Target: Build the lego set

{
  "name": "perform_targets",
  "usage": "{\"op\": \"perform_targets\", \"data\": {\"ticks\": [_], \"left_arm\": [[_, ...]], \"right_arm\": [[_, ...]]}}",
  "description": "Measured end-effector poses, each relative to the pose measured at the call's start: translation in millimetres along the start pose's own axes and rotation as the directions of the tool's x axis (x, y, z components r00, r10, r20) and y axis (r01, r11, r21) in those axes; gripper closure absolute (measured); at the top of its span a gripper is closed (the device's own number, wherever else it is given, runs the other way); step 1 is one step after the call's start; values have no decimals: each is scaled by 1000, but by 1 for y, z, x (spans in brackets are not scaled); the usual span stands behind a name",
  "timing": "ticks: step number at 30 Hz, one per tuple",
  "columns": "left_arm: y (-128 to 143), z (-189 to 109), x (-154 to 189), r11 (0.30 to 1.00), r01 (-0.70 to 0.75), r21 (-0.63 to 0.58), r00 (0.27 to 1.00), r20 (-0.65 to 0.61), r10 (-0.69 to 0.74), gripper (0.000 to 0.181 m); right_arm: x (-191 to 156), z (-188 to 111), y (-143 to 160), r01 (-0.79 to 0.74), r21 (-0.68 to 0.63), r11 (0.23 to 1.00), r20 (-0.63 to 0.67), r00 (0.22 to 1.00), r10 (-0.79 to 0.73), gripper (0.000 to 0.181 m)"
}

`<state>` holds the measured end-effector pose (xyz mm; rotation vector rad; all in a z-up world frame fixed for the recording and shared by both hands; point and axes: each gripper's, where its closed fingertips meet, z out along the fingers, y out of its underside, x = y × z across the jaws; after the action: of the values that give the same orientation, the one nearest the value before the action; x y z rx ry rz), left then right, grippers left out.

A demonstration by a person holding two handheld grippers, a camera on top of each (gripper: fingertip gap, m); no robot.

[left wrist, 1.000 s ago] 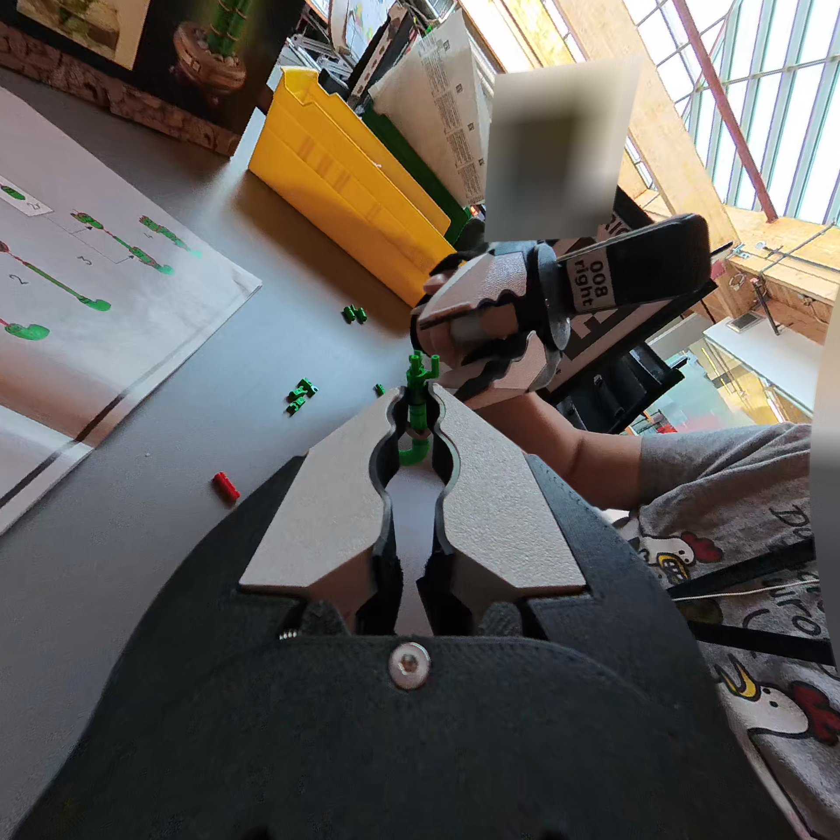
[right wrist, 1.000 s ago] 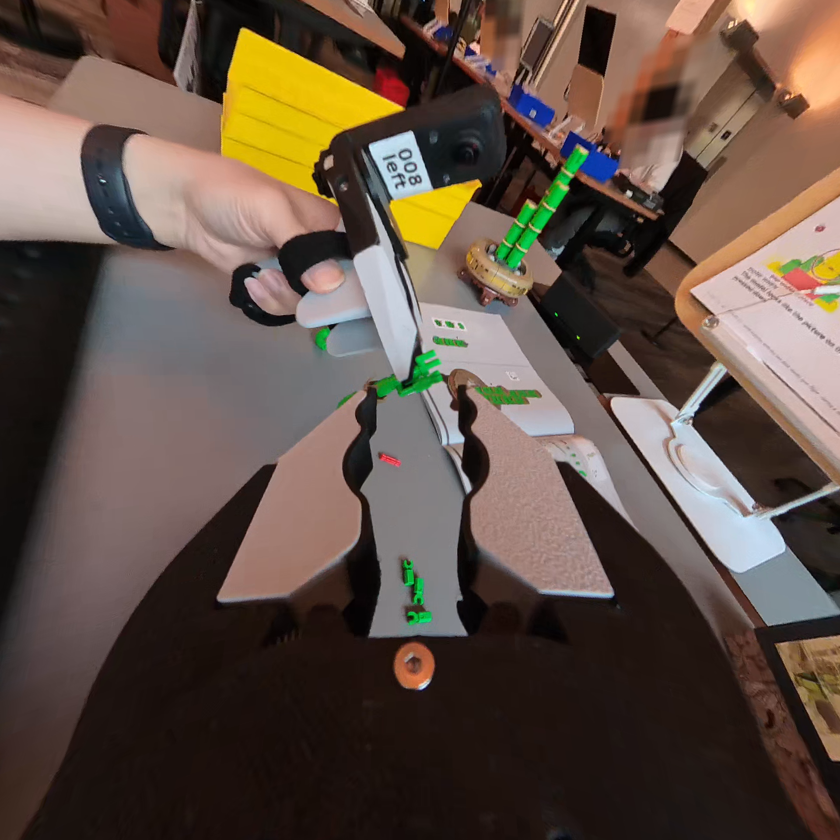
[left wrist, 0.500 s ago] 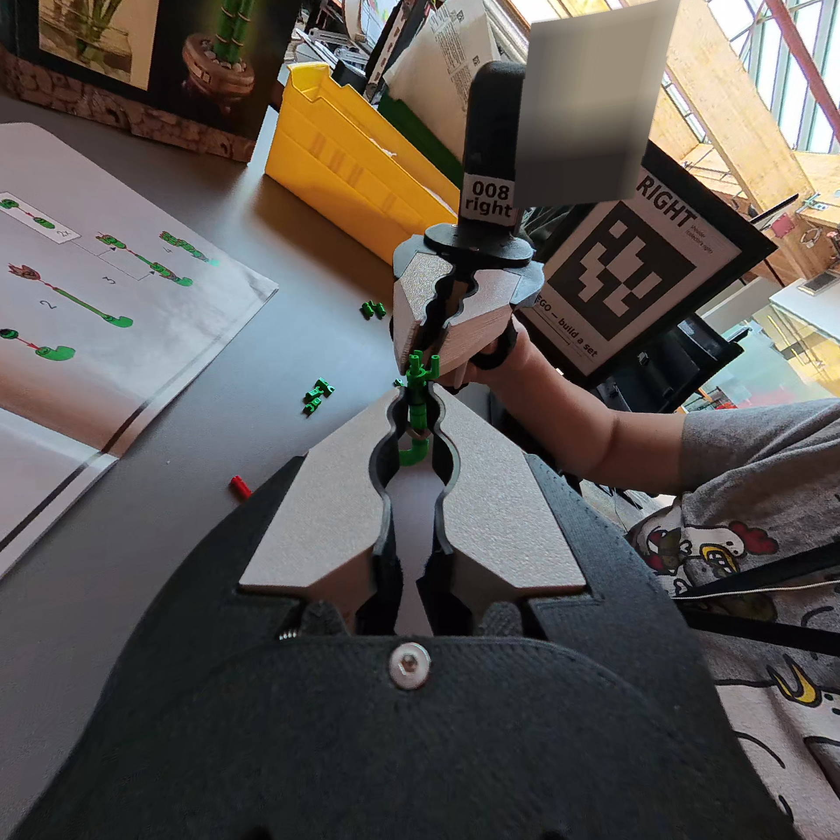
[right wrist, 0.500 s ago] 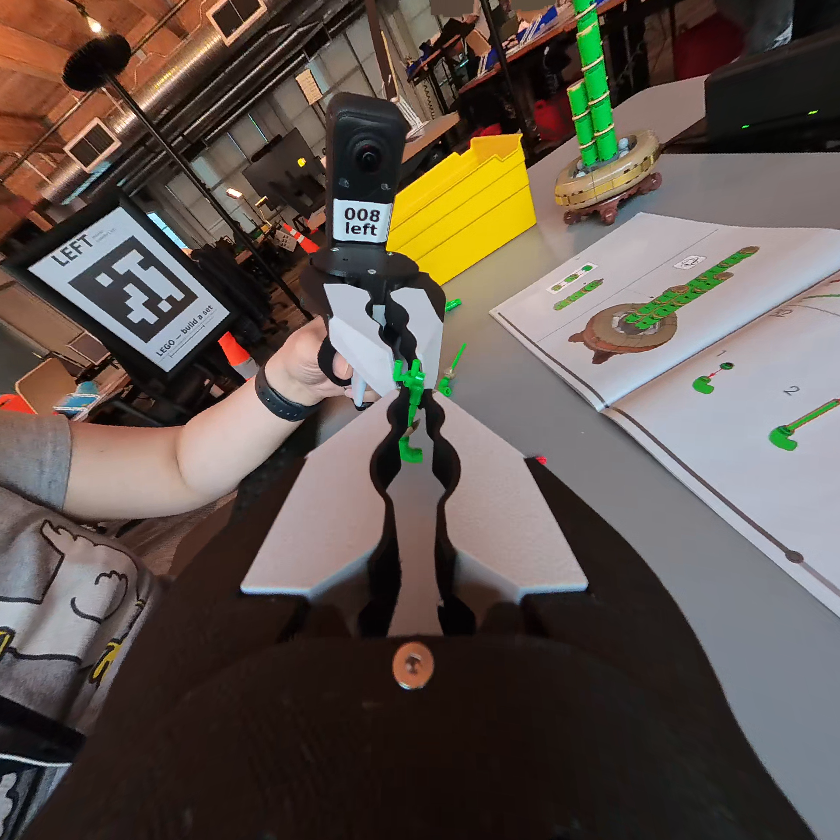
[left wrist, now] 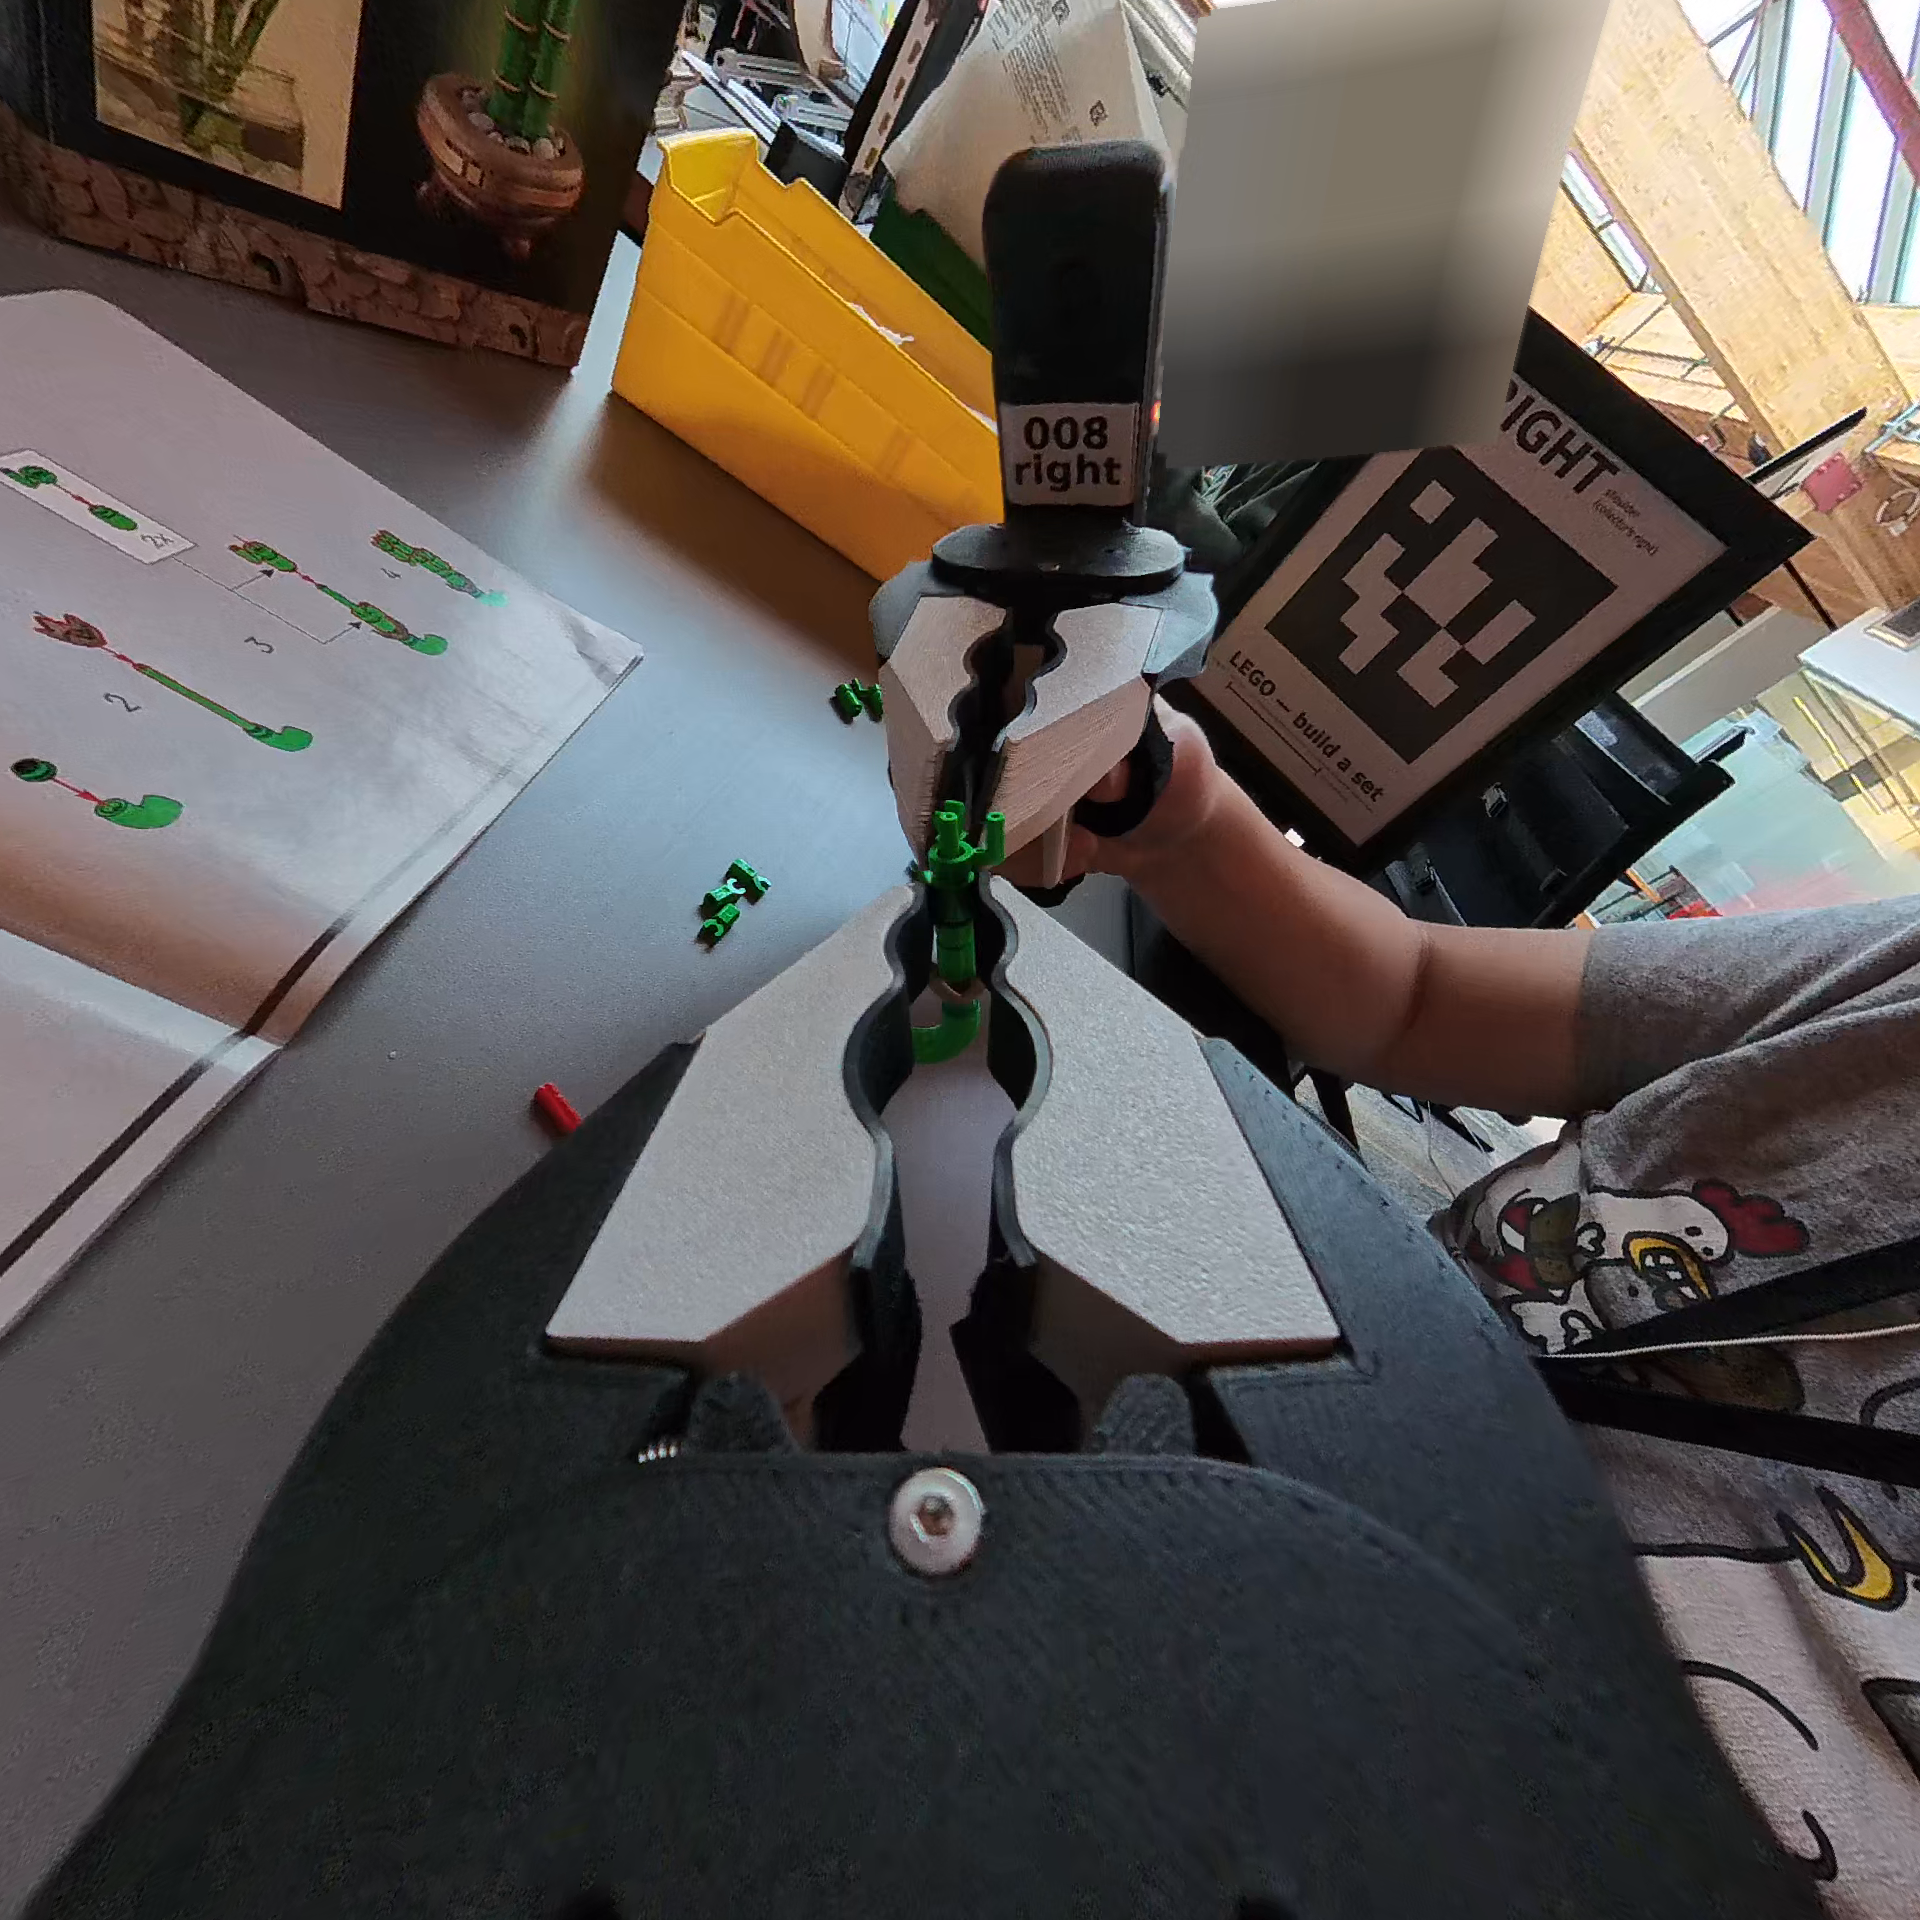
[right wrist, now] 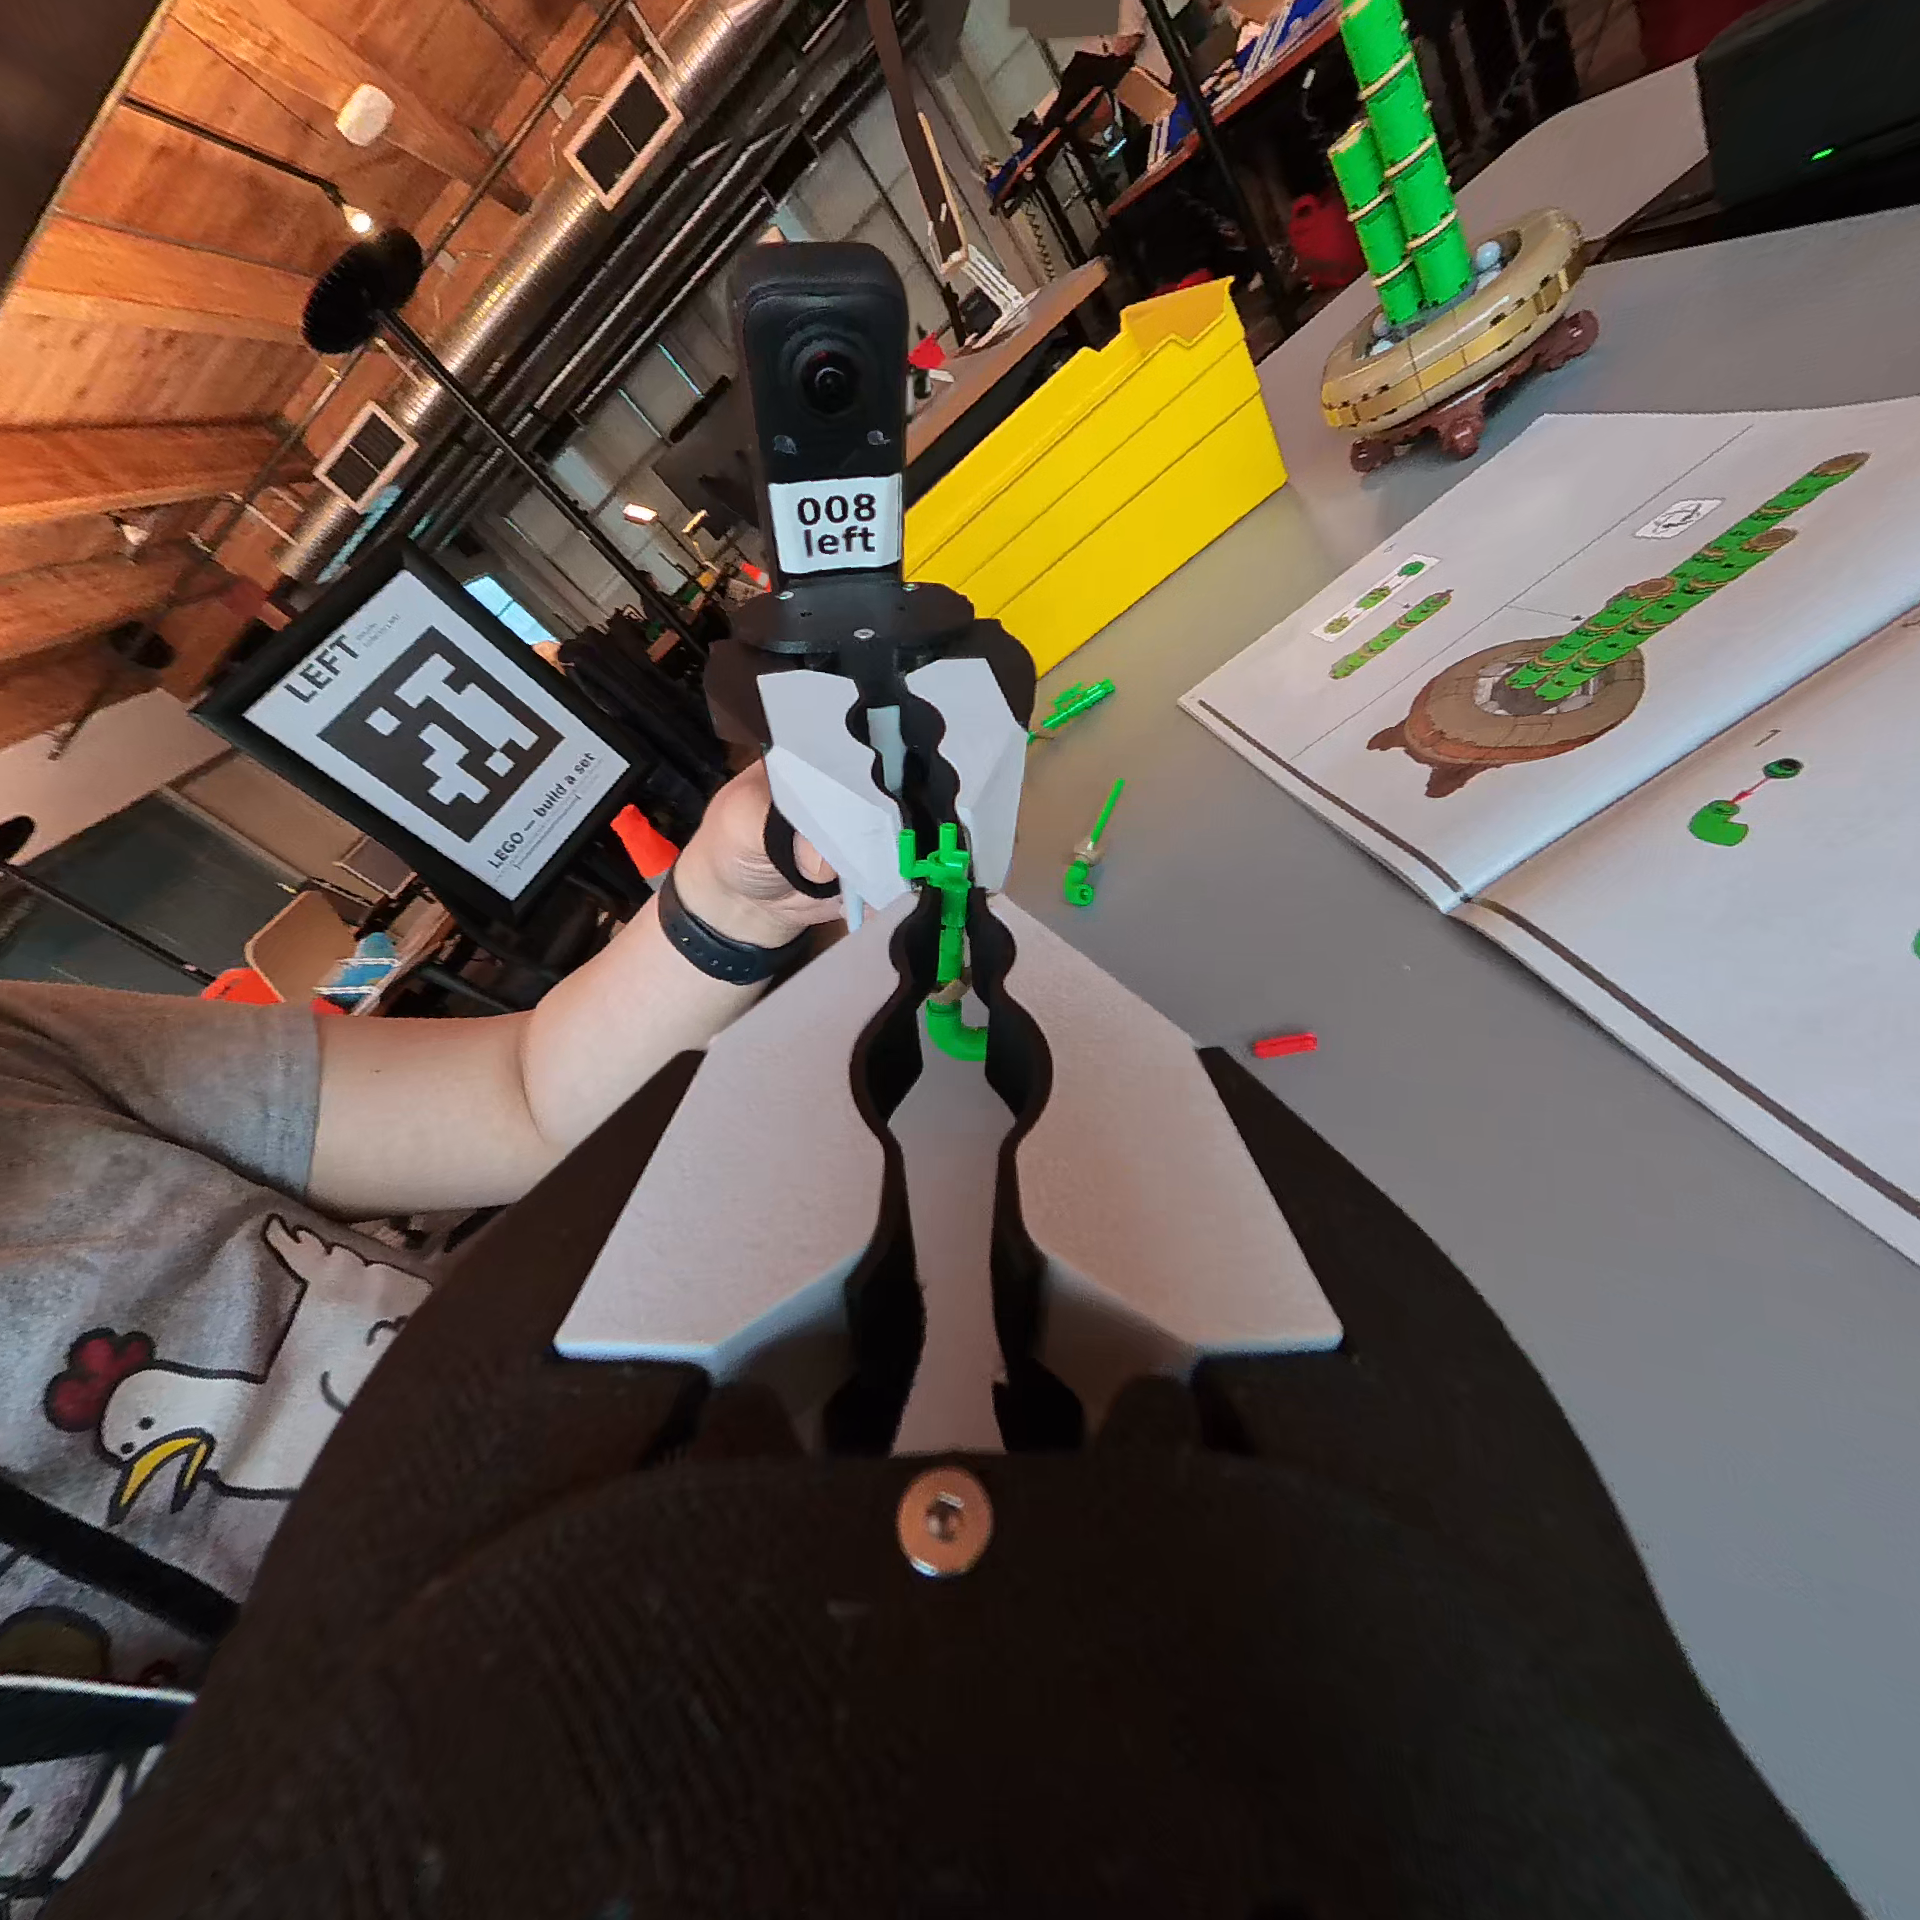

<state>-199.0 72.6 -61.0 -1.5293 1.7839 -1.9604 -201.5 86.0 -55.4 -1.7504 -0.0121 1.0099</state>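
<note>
A thin green lego stem (left wrist: 952,935) with prongs at the top and a curved hook at the bottom stands upright between both grippers. My left gripper (left wrist: 951,899) is shut on it at the fingertips. My right gripper (right wrist: 951,914) faces it tip to tip and is shut on the same stem (right wrist: 949,940), above the table. The hook (right wrist: 961,1039) hangs below the fingers. The right gripper also shows in the left wrist view (left wrist: 961,821), and the left gripper in the right wrist view (right wrist: 914,883).
The open instruction booklet (right wrist: 1662,727) lies on the grey table, with the bamboo model (right wrist: 1444,301) and a yellow bin (right wrist: 1101,478) behind it. Loose green pieces (left wrist: 732,894), a second green stem (right wrist: 1091,842) and a red pin (right wrist: 1283,1044) lie on the table. The set's box (left wrist: 312,156) stands at the back.
My right gripper swung up from over the table to face the left one and closed on the stem. The left gripper kept its hold and shifted only slightly.
</note>
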Motion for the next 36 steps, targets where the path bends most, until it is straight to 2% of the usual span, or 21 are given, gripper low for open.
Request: {"op": "perform_targets", "data": {"ticks": [8, 14, 15, 17, 18, 19, 20, 22, 23, 25, 32, 36], "left_arm": [[-5, -1, 18, 999, 25, 24, 993, -113, -22, 175], [-8, -2, 23, 997, 56, 44, 985, -163, -48, 175], [-9, -2, 23, 997, 66, 48, 984, -167, -57, 176], [-7, -3, 19, 996, 84, 40, 985, -154, -77, 175], [-7, -4, 19, 994, 100, 37, 983, -161, -93, 176], [-7, -4, 20, 993, 116, 36, 979, -172, -109, 176], [-6, -4, 20, 991, 127, 31, 976, -181, -120, 176], [-2, -3, 21, 991, 135, -1, 974, -185, -133, 176], [1, -2, 22, 991, 134, -18, 973, -185, -135, 176], [5, -1, 25, 990, 135, -42, 971, -195, -141, 175], [12, 2, 26, 987, 138, -88, 968, -198, -153, 176], [15, 4, 27, 985, 140, -104, 966, -206, -159, 175]], "right_arm": [[-18, -4, -4, -61, 19, 998, 147, 987, 58, 178], [-23, -5, -8, -54, 41, 998, 190, 981, 46, 178], [-23, -6, -11, -4, 52, 999, 172, 985, -5, 172], [-24, -9, -17, 201, 64, 977, 81, 975, -206, 138], [-29, -11, -16, 358, 50, 932, 38, 932, -360, 138], [-32, -11, -13, 522, 16, 853, -23, 853, -521, 138], [-35, -11, -10, 667, -32, 745, -83, 741, -667, 139], [-32, -10, -4, 827, -158, 539, -170, 515, -840, 139], [-32, -9, -3, 856, -191, 480, -186, 449, -874, 140], [-30, -8, 2, 865, -244, 438, -178, 405, -897, 142], [-24, -8, 12, 873, -318, 369, -141, 341, -929, 150], [-23, -7, 17, 873, -336, 354, -119, 333, -935, 153]]}}
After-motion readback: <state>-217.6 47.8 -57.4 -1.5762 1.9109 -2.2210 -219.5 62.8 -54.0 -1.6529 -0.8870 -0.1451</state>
